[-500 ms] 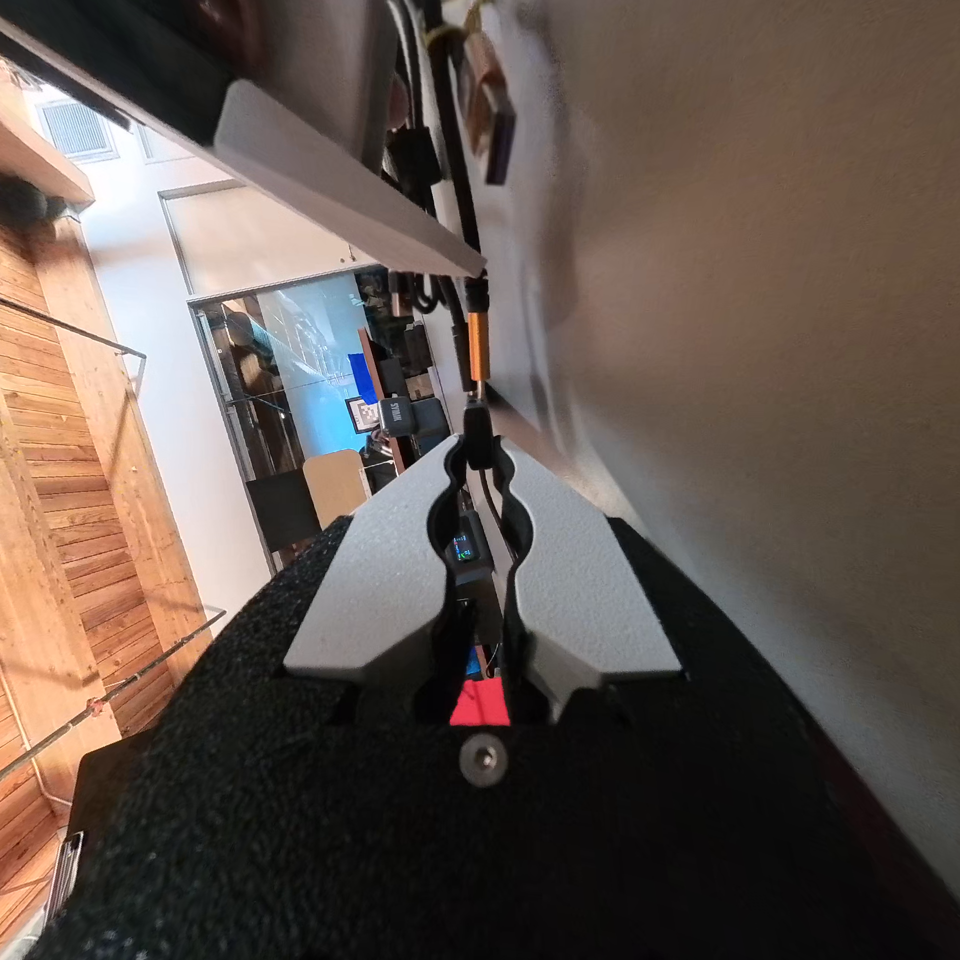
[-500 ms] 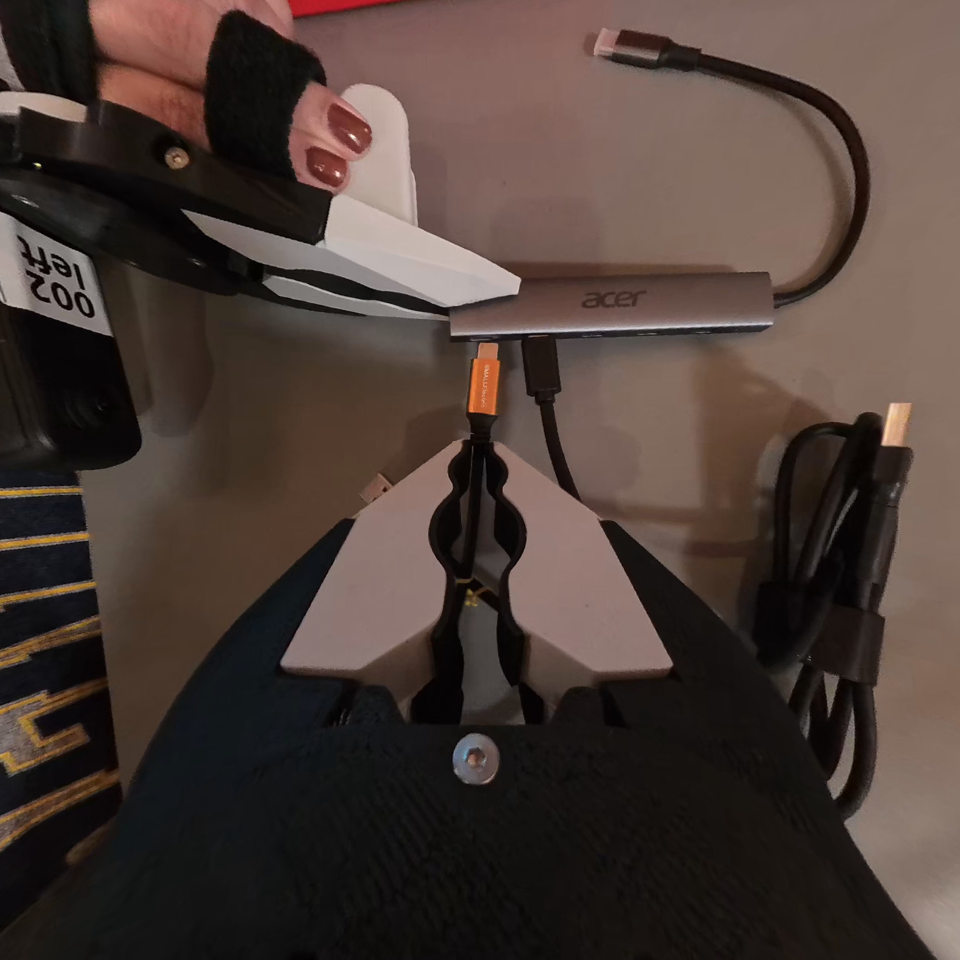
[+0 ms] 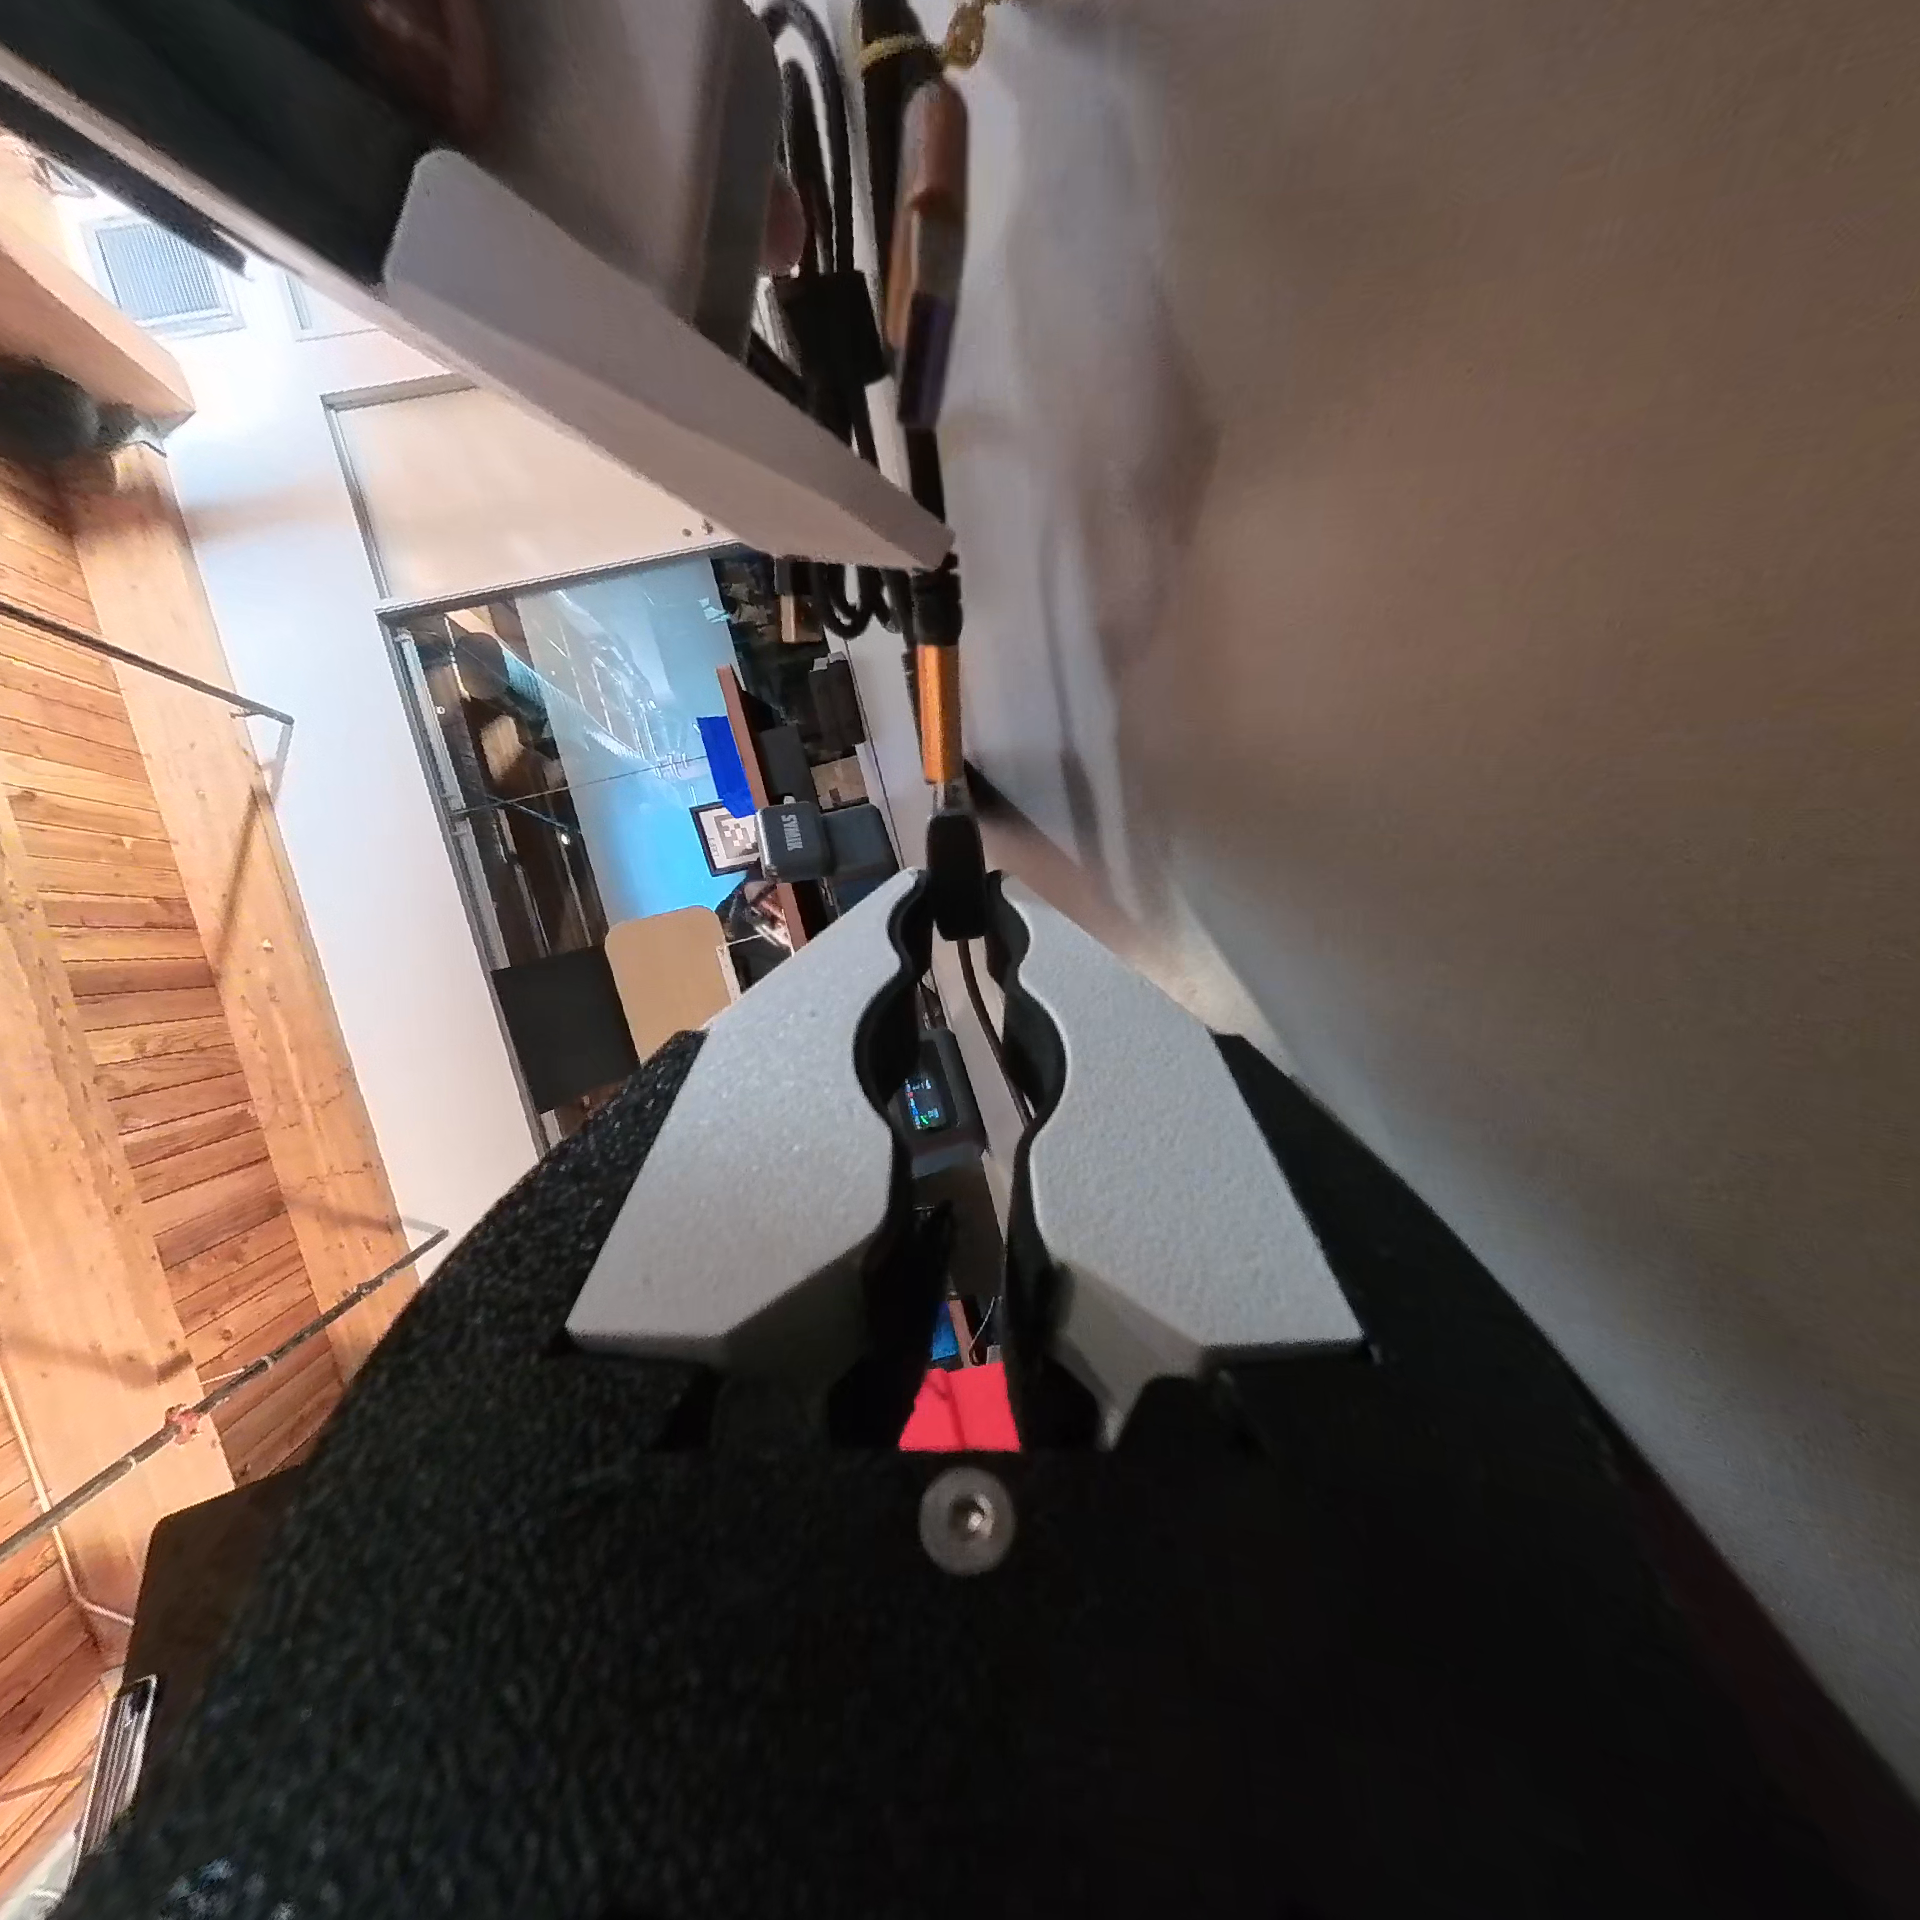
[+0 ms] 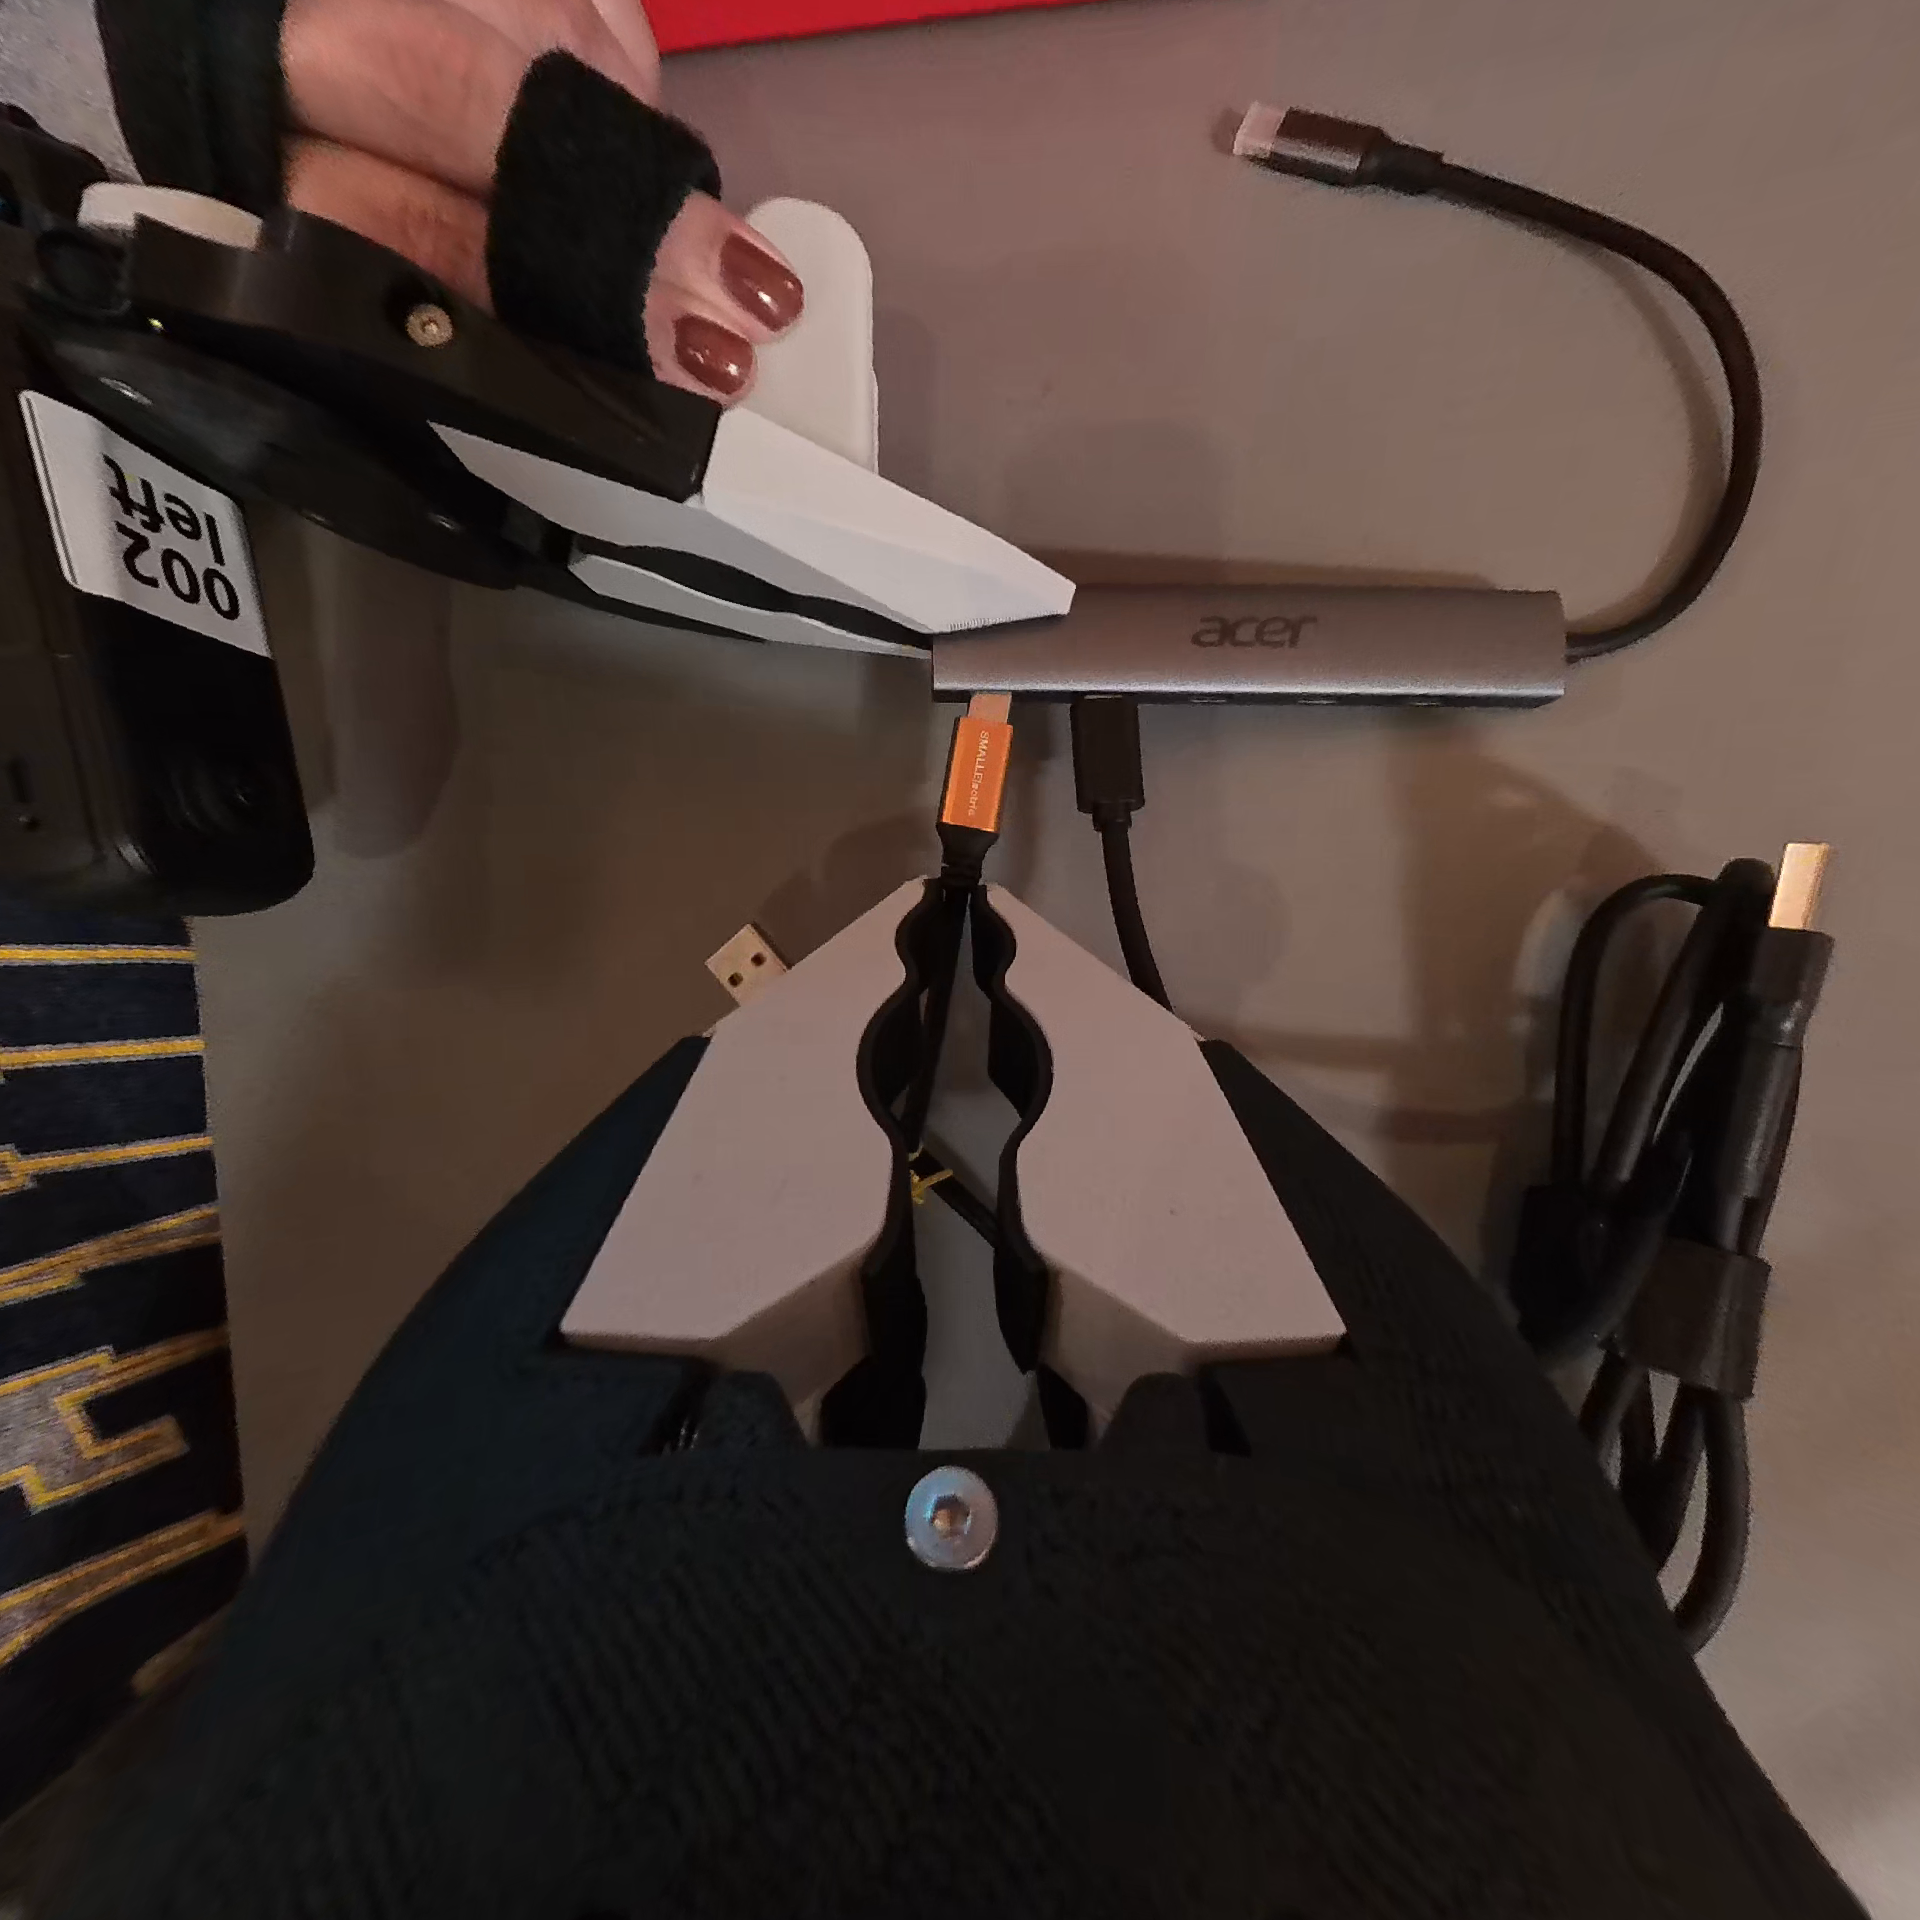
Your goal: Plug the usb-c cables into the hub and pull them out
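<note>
A grey USB hub (image 4: 1351,634) lies on the grey table. My left gripper (image 3: 958,894) is shut on the hub's left end, which shows dark and end-on (image 3: 956,857) at its tips; its white fingers (image 4: 831,551) also show in the right wrist view. My right gripper (image 4: 951,888) is shut on the cable just behind the orange USB-C plug (image 4: 975,774). The plug's metal tip sits at the hub's leftmost side port, part of it still showing. A black USB-C plug (image 4: 1107,753) is seated in the port beside it. The orange plug (image 3: 940,717) also shows in the left wrist view.
The hub's own black lead curves to a loose plug (image 4: 1309,145) at the back. A coiled black cable with a gold USB-A plug (image 4: 1683,1195) lies at the right. A loose USB-A plug (image 4: 748,961) lies left of my right gripper. A red object (image 4: 831,21) lies at the far edge.
Almost nothing. The hub and the left gripper sit slightly lower and to the right in the right wrist view. The orange plug stays at the port with its metal tip showing.
</note>
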The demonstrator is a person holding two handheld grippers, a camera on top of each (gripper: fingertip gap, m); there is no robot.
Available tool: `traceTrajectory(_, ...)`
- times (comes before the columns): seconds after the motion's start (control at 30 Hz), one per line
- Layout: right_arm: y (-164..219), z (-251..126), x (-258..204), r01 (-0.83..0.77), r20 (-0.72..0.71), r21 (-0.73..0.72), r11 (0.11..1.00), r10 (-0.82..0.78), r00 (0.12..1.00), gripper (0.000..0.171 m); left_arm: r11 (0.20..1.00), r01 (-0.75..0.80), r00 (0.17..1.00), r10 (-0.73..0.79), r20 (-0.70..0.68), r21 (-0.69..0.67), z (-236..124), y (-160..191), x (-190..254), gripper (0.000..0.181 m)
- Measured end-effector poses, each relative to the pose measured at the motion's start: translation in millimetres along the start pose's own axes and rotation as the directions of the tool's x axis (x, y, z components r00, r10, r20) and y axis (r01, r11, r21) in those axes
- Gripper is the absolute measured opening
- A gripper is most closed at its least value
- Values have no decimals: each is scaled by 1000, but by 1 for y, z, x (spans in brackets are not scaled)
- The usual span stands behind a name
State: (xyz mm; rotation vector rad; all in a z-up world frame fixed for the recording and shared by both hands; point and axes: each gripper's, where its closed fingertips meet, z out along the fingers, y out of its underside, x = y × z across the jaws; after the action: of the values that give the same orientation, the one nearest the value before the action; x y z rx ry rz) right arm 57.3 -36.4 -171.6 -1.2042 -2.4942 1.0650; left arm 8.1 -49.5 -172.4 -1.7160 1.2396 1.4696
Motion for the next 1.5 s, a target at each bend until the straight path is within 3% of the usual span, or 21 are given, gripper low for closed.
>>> traceTrajectory(0.5, -6, 5, 8, 179, -114, 3, 984, -177, 978, 4, 997, 67, 998, -68, -16, -31, 2, 2, 1, 8)
traceTrajectory(1.27, -14, 8, 14, 157, -117, 87, 984, -146, 982, 7, 991, 132, 991, -133, -29, -35, 7, -2, -1, 9)
traceTrajectory(1.37, -17, -2, 14, 218, -131, 114, 969, -203, 970, 10, 993, 117, 993, -117, 1, -21, 8, -4, -7, 8)
traceTrajectory(1.43, -34, -19, 4, 317, -146, 221, 923, -290, 946, 22, 988, 157, 988, -157, 2, -14, 8, -4, -11, 7)
traceTrajectory(1.5, -51, -43, 6, 418, -265, 294, 860, -347, 900, 27, 982, 187, 982, -187, 10, -8, 8, -2, -13, 7)
